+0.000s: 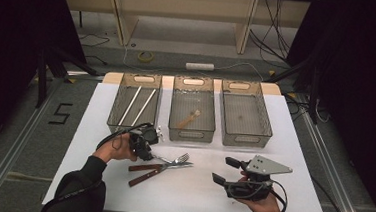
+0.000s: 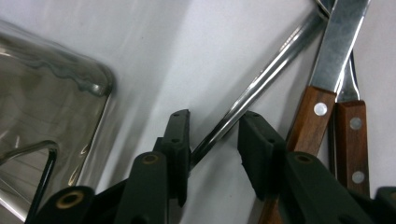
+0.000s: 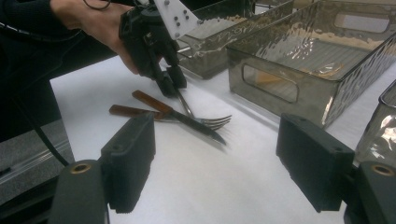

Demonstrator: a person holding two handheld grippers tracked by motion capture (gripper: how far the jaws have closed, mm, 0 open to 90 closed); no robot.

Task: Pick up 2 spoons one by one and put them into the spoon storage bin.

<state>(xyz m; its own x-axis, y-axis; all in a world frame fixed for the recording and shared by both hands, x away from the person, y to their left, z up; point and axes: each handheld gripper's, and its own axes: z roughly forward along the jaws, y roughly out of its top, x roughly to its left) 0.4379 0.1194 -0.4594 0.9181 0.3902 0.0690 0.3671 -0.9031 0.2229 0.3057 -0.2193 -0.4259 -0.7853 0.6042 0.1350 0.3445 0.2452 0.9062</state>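
The left tool reaches down to the worktop just in front of the left tray, near the worktop's left-middle part, and its jaws stand either side of the steel handle of a fork. One pad touches that handle, the other sits just clear of it, so the tool is apart, not clamped. The fork lies tines toward the right, crossed by two wooden-handled knives that rest just beside it toward the near edge. The right tool hovers above the worktop's near right part, well apart from the cutlery, its jaws wide apart and holding nothing. Three smoky trays stand side by side along the far edge; the left one holds two pale sticks, the middle tray a small wooden utensil, blurred.
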